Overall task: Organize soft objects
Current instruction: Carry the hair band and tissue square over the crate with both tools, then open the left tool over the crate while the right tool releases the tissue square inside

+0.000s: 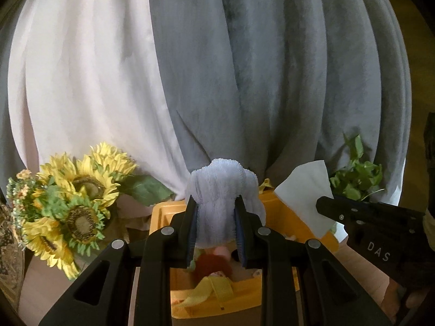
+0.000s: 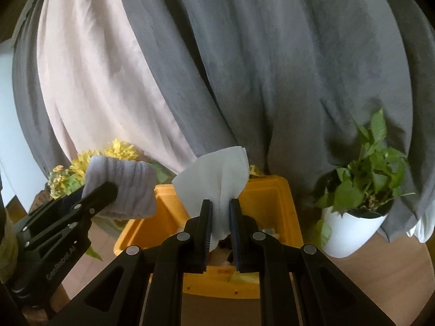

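Soft objects were mid-transfer above the yellow bin point(image 2: 272, 190): the left gripper point(image 1: 216, 226) pinched a ribbed lavender towel point(image 1: 223, 190), the right gripper point(image 2: 220, 231) a creased white tissue point(image 2: 217, 174). Judged step: carrying to the bin. Next move likely calls for positioning over the opening before release.

The right gripper point(image 2: 220, 203) pinches a white tissue point(image 2: 214, 174) above a yellow bin point(image 2: 274, 198). To the left, the left gripper point(image 2: 108, 190) clamps a grey towel point(image 2: 127, 184). Sunflowers point(image 2: 89, 163) stand far left, a potted plant point(image 2: 361, 190) right, curtains point(image 2: 244, 68) behind.
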A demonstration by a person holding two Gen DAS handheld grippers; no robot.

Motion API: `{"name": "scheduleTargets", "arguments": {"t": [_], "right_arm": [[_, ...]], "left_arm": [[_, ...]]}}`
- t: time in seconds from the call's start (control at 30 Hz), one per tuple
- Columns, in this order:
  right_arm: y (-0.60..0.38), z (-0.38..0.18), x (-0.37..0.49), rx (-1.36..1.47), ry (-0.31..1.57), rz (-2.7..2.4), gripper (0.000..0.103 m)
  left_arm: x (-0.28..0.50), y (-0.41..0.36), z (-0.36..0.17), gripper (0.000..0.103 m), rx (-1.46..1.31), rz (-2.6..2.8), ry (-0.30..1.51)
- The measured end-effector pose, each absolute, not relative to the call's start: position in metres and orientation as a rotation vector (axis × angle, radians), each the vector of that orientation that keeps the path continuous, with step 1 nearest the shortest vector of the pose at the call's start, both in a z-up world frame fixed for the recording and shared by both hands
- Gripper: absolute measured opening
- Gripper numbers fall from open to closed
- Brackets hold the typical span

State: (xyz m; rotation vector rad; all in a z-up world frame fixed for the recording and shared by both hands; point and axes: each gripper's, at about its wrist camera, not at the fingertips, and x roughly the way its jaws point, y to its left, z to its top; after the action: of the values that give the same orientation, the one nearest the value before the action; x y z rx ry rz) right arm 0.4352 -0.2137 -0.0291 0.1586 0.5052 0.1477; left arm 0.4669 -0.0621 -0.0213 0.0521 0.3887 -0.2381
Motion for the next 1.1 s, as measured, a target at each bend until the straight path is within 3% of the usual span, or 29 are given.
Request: {"name": "scheduleTargets", "arguments": {"t": [0.63, 0.9, 0.97, 1.1], "right_arm": [[-0.215, -0.089, 0.519, 0.169, 0.665, 0.161, 0.015], [-0.214, -0.108, 0.536, 0.173, 0.723, 0.150, 0.016], [-0.214, -0.111, 0.537, 0.171, 0.733, 0.143, 0.016], [-0.217, -0.115, 0.540, 0.175, 0.747, 0.132, 0.039]], "left_arm": [[0.551, -0.068, -0.083, 0.027, 0.068, -0.254, 0.563], [0.565, -0.067, -0.104, 0.033, 0.065, -0.268, 0.626], [0.564, -0.067, -0.105, 0.040, 0.069, -0.263, 0.627], [0.560, -0.068, -0.102, 0.050, 0.084, -0.243, 0.606]]}}
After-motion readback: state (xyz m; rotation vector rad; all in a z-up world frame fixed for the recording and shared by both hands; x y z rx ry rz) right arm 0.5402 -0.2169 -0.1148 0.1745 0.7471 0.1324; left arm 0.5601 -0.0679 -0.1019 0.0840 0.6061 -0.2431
